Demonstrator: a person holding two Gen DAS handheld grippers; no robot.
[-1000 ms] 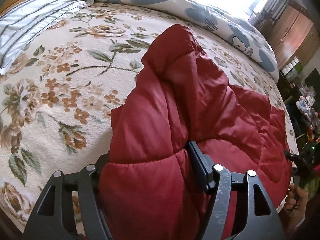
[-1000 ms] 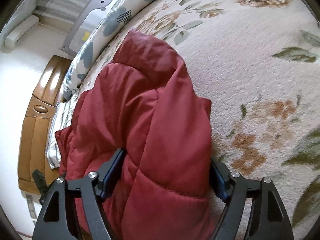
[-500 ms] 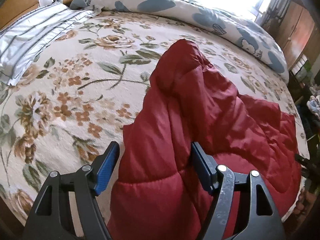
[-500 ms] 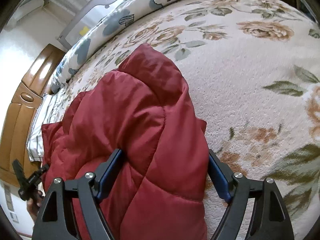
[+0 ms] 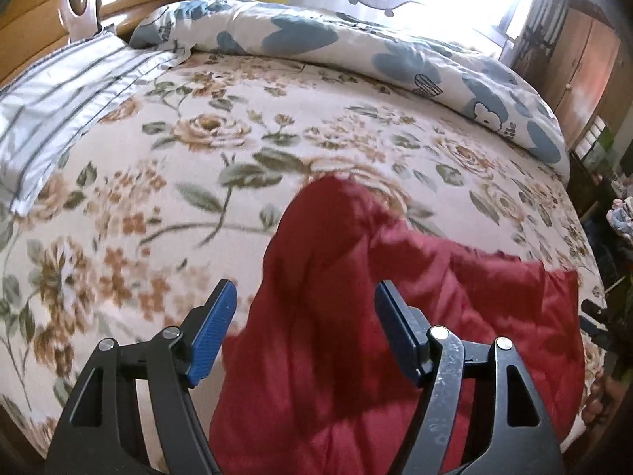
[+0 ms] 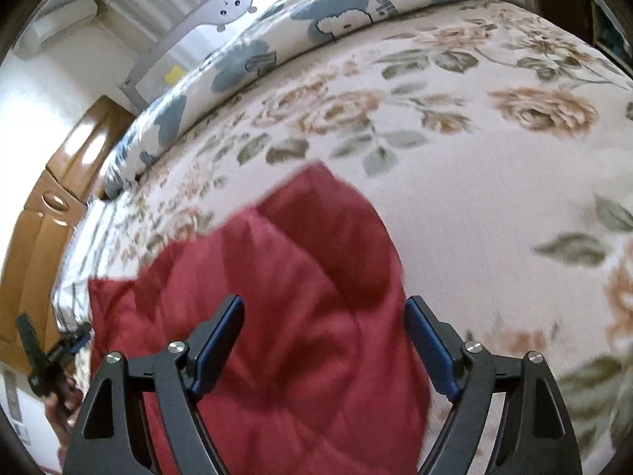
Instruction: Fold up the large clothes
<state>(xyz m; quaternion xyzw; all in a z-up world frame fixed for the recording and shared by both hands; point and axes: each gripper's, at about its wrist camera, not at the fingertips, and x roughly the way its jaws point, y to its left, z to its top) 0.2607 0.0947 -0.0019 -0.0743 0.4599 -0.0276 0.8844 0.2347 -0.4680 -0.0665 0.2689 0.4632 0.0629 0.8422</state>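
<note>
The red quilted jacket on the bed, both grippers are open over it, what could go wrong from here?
1. The red jacket lies bunched with one end humped up, so the fold may slump open now that the left gripper grips nothing.
2. The right gripper straddles a thick padded section; closing there might catch several layers.
3. The jacket's near edge seems close to the floral blanket's edge and could slide off.
</note>
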